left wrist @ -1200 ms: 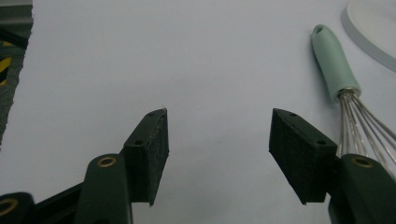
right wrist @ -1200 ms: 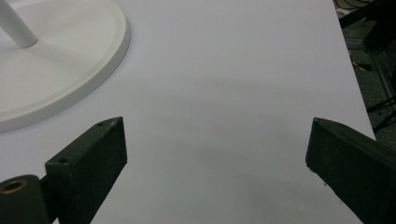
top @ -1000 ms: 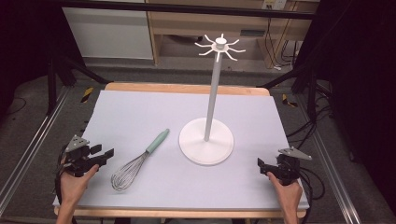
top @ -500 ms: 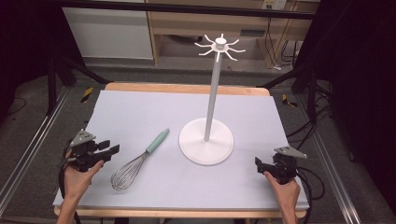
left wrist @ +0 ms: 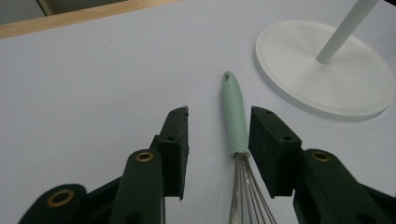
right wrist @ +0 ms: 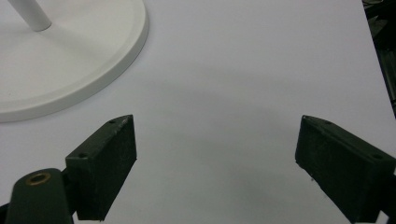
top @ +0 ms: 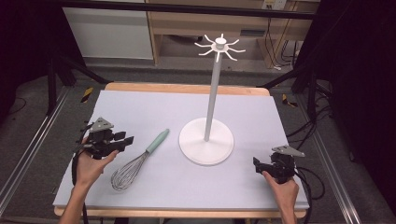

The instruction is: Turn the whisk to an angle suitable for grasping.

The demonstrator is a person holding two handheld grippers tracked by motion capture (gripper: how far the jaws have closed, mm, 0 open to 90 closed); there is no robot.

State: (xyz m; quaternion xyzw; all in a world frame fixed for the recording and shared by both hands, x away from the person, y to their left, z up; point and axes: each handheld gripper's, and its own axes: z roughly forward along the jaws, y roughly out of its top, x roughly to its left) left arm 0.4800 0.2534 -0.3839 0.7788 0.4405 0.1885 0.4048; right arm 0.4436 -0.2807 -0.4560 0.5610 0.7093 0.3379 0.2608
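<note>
A: What's the surface?

B: A pale grey mat on a wood-edged table, dark floor around it. The landmark is a white stand: round base, thin pole, hooks on top.

A: Start with the left gripper's fingers.

B: In the left gripper view, the left gripper has its fingers partly spread and closing. The whisk shows between them, its mint handle meeting the wires about level with the pads. There is a gap on both sides, so nothing is pinched or touched.

A: And the whisk against the stand?

B: From above, it lies flat on the mat just left of the base, handle tip pointing toward the base, wire end away from it, toward the person.

A: The right gripper?

B: The right gripper has its fingers spread wide over bare mat, holding nothing. From above it sits to the right of the base, nearer the table's front edge, in the person's hand.
</note>
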